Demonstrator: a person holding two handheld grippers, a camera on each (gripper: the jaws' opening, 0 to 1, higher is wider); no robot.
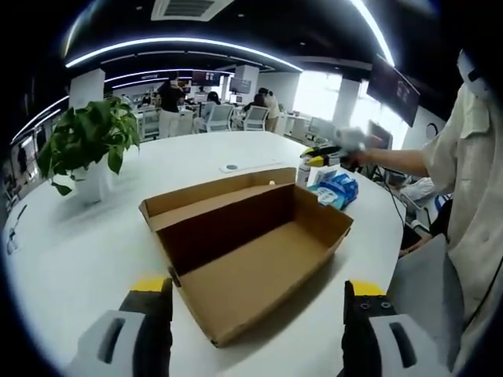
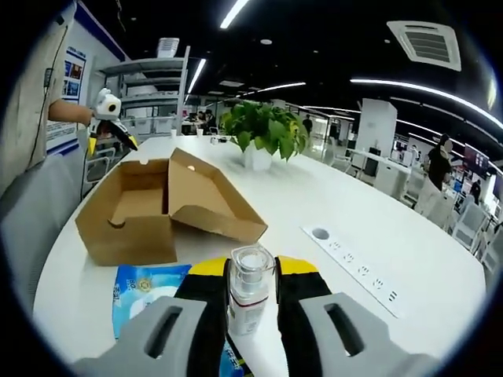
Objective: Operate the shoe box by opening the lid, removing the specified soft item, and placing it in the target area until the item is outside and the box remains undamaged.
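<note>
Shoe box: the cardboard shoe box [image 1: 251,255] is lying open on the round white table [image 1: 94,236], its lid [image 1: 216,196] folded back at 12 o'clock; the inside is showing bare cardboard.
Left gripper: the left gripper [image 1: 258,314] is hovering at the box's 6 o'clock edge, jaws spread wide, holding nothing.
Right gripper: the right gripper [image 2: 251,294] is closing on a small clear-capped bottle [image 2: 250,290], standing upright between the pads.
Box from the right: the shoe box [image 2: 149,212] is sitting at 10 o'clock of the right gripper, apart from it.
Soft item: a blue wipes packet [image 2: 145,294] is lying on the table just left of the bottle, outside the box.
Background: a potted plant [image 2: 263,129] is standing beyond.
</note>
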